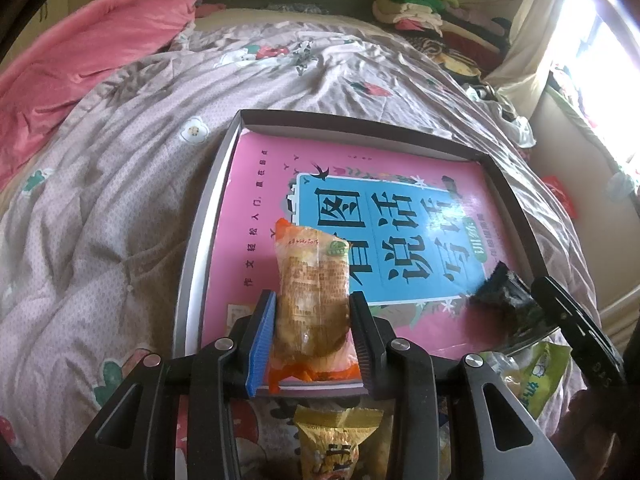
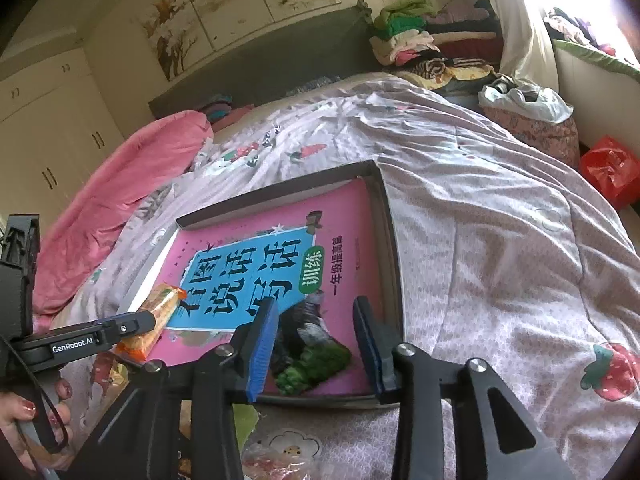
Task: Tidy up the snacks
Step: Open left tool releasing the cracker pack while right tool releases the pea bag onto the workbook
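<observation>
Your left claw (image 1: 313,320) pinches an orange snack packet (image 1: 311,300) over the pink book (image 1: 400,240) in the shallow box (image 1: 360,118) on the bed (image 1: 120,200), while your right claw (image 2: 316,334) stands parted around a dark snack packet (image 2: 308,340) lying on the book, pads clear.

A home bedroom: rumpled floral quilt (image 1: 120,184), piled clothes (image 2: 416,40), white wardrobes (image 2: 48,132).

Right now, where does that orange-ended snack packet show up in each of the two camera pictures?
Left wrist view: the orange-ended snack packet sits low and centre, pinched in the left claw.
Right wrist view: the packet is at lower left, over the tray's near corner.
Shared landmark: the pink book lying in the tray.
</observation>
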Available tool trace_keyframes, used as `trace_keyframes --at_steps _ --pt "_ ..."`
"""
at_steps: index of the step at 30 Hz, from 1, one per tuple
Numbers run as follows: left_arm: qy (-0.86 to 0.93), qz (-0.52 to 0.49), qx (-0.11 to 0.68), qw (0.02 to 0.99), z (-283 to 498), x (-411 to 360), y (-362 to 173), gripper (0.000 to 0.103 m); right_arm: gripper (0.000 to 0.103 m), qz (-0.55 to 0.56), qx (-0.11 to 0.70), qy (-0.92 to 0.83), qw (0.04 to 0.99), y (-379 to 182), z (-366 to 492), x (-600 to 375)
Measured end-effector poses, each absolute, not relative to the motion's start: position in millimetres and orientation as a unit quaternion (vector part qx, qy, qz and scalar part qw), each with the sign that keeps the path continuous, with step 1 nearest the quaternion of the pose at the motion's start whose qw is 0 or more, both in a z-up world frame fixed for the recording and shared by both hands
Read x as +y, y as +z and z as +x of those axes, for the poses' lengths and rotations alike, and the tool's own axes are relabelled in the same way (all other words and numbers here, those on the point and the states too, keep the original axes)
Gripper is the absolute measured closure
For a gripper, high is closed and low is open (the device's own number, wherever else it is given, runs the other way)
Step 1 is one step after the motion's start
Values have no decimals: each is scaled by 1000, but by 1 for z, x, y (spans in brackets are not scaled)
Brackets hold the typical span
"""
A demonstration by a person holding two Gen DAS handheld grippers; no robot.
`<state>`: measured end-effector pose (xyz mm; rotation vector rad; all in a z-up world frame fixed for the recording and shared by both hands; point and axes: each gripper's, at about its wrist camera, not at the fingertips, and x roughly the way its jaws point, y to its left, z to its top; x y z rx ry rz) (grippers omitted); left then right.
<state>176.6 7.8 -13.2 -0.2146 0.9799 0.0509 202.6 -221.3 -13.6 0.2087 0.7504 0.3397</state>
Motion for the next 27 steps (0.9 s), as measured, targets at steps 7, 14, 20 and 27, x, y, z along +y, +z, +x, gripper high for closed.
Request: trace_keyframes --at_steps 7,14,20,27 --pt "23 -103 466 878 174 7 -10 63 59 102 356 167 914 -11 199 -222" --pt "22 -101 458 883 172 8 -5 52 54 96 346 170 918 -7 195 -221" --pt "23 -104 450 887 170 11 1 43 50 98 335 172 921 -2 191 -223" --pt "20 -111 437 892 163 13 12 37 48 101 328 173 923 2 188 -225"
